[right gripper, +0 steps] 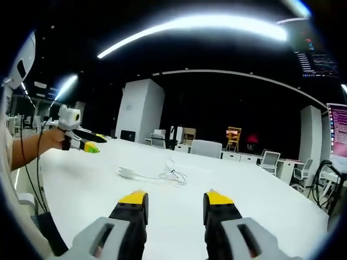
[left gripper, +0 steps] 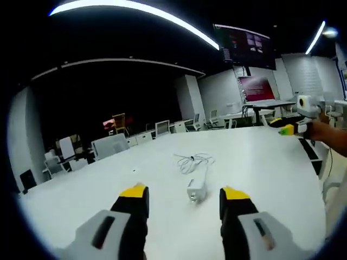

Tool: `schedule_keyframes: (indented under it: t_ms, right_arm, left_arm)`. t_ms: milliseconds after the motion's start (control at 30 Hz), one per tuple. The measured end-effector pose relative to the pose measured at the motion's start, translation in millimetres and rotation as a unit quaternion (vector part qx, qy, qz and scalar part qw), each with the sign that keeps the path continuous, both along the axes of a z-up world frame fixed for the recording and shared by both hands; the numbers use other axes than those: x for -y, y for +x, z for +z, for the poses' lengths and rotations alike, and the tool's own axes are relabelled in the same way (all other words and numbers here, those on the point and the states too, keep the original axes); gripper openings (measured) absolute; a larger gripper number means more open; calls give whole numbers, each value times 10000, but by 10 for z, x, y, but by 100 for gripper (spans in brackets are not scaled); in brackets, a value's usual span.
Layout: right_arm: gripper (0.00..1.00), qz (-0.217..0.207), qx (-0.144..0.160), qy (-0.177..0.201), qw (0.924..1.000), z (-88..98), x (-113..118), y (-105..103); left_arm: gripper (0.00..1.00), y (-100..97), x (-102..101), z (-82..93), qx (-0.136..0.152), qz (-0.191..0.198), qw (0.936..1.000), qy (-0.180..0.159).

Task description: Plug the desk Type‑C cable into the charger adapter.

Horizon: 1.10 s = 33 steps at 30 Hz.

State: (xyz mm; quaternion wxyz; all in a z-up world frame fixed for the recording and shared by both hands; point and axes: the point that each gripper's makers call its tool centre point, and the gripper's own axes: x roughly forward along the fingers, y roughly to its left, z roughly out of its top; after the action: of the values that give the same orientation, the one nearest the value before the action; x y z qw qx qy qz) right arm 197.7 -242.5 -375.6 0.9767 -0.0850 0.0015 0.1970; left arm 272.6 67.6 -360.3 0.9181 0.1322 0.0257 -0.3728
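Note:
A white charger adapter [left gripper: 194, 190] lies on the white table [left gripper: 260, 162], just ahead of my left gripper [left gripper: 183, 193], which is open with nothing between its yellow-tipped jaws. A white cable [left gripper: 193, 161] runs from the adapter into a loose coil farther off. In the right gripper view the adapter [right gripper: 126, 173] sits left of the cable coil [right gripper: 172, 175], well ahead of my open right gripper [right gripper: 175, 199]. The right gripper [left gripper: 288, 129] also appears at the table's far right in the left gripper view, and the left gripper [right gripper: 87, 145] at the left in the right gripper view, held by a hand.
White office chairs [left gripper: 110, 146] line the table's far side. Wall screens [left gripper: 251, 46] and another desk [left gripper: 268, 104] stand at the back right. A white pillar [right gripper: 140, 111] and a yellow chair [right gripper: 233, 138] are behind the table [right gripper: 271, 195]. A dark strip [left gripper: 309, 149] lies near the table's right edge.

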Motion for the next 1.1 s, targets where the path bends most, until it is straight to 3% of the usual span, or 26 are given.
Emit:
schedule_keyframes:
  t_ms: [200,367,567,633,867,933,1033,1100]
  right_arm:
    - [42,74,29,-85,9999,73,-45,27]
    - [42,-24,86,104,9999,121,24,63]
    - [43,-133,61,138,9998,65,91,70]
    - [43,-173,50,166,9997,41,120,55]
    - [45,-258,126,224,9993,86,197,-14]
    - [46,-271,136,256,9992,77,214,-28]
    - [46,-307,59,292,9991,-21,241,-7]
    - [46,-290,-43,374,9989,-101,234,10]
  left_arm:
    - [53,-227,-218,240,215,206,9994,-147]
    - [51,-477,-323,309,228,235,9987,-381]
    - [53,-590,-433,128,148,465,9984,-270]
    - [53,-632,-402,113,-1,380,9976,-585]
    - [54,-596,-545,78,215,706,9961,-491]
    - [55,-580,-639,25,238,923,9936,-613]
    - [55,-567,-712,-72,224,1066,9906,-823]
    - [55,-565,-749,-169,201,1168,9901,-758]
